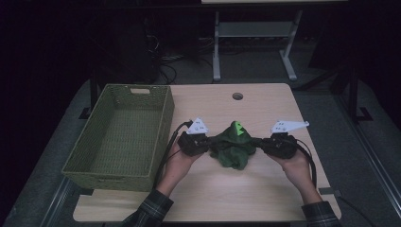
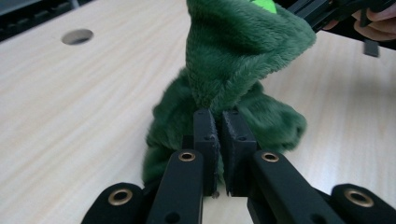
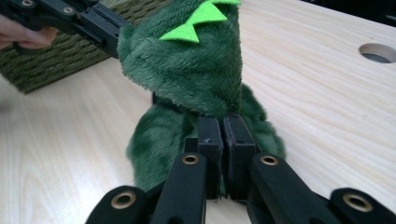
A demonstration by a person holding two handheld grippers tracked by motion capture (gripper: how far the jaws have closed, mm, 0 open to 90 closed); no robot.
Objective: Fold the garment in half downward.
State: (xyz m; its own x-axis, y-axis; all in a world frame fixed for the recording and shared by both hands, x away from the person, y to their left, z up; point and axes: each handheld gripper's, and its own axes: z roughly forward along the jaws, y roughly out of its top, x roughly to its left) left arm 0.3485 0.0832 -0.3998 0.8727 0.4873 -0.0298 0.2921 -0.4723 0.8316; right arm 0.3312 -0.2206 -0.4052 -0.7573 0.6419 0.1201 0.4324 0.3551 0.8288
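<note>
A dark green plush garment with bright green felt spikes (image 1: pixel 233 144) is held just right of the one woven olive-green rectangular basket (image 1: pixel 166 113), nothing seen inside it. Left gripper (image 1: pixel 206 141) and right gripper (image 1: pixel 259 142) fingers are pinched on its fabric above the pale wooden desk (image 1: pixel 265 189).

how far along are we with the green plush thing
Done: both grips are made. The left gripper and right gripper are each shut on an edge of the green plush garment, holding it over the table. In hand: it hangs bunched between them, lime spikes on top. Left, probably: getting it into the wicker basket, which looks empty.
</note>
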